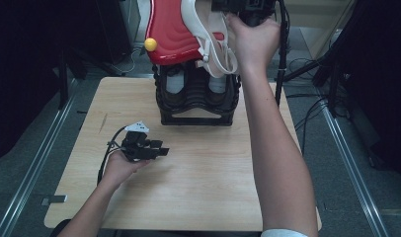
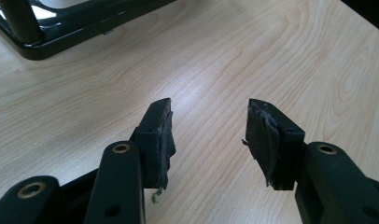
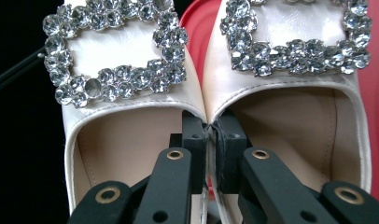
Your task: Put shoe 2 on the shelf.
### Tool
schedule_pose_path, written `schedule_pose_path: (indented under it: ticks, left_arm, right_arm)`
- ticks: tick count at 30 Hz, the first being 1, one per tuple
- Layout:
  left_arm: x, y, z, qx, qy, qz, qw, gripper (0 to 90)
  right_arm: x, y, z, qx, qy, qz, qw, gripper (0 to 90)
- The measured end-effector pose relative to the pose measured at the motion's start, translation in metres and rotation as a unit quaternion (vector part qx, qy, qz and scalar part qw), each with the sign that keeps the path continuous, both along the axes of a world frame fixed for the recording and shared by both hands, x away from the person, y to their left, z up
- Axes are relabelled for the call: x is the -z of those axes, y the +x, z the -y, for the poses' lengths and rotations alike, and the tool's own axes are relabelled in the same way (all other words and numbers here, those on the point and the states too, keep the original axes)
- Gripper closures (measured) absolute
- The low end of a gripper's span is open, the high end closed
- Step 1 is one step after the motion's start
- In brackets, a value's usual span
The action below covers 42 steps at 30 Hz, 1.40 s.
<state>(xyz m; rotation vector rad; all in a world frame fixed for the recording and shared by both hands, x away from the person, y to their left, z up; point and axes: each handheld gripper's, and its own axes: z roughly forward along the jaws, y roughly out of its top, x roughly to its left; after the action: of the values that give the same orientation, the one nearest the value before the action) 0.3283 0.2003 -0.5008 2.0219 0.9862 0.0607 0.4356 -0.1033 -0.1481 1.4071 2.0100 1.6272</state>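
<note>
Shoes: cream patent pair with crystal buckles, inner edges pinched together, so both lift as one.
Right gripper: jaws clamped on them, far above black rack.
Left gripper: jaws wide, empty, resting on surface.

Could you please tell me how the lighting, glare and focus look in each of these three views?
High view: the table is evenly lit while the surroundings fall into darkness, and the picture is slightly soft. Left gripper view: a pale sheen lies on the wood between the open left tool, whose arms blur near the lens. Right gripper view: the crystal buckles sparkle sharply on the shoes.
</note>
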Motion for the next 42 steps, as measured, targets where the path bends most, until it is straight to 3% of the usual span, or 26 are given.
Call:
schedule_pose_path:
  ticks: [9, 17, 26, 33, 35, 39, 42]
  left_arm:
    - [-0.002, -0.003, -0.002, 0.03, -0.016, 0.011, 0.9994, 46.7]
    - [-0.002, -0.005, 0.001, 0.043, -0.008, 0.007, 0.999, 46.6]
    - [-0.002, -0.005, 0.001, 0.043, -0.011, 0.005, 0.999, 46.6]
    - [-0.001, -0.005, 0.002, 0.042, -0.007, 0.005, 0.9991, 46.6]
    - [0.0, -0.004, 0.001, 0.041, -0.01, 0.003, 0.9991, 46.6]
    - [0.0, -0.003, 0.001, 0.041, -0.012, 0.001, 0.9991, 46.6]
    - [0.0, -0.004, 0.001, 0.039, -0.012, 0.002, 0.9992, 46.6]
  right_arm:
    - [-0.01, 0.022, 0.004, 0.034, -0.006, 0.0, 0.9994, 86.2]
    - [-0.013, 0.043, -0.006, 0.06, -0.01, -0.002, 0.9981, 86.2]
    - [-0.006, 0.062, -0.026, 0.079, -0.023, -0.016, 0.9965, 86.2]
    - [0.001, 0.068, -0.042, 0.092, -0.057, 0.0, 0.9942, 85.8]
    - [0.004, 0.072, -0.043, 0.092, -0.056, -0.023, 0.9939, 85.9]
    - [0.011, 0.077, -0.044, 0.107, -0.054, -0.019, 0.9926, 85.9]
    - [0.013, 0.081, -0.043, 0.117, -0.047, -0.029, 0.9916, 85.9]
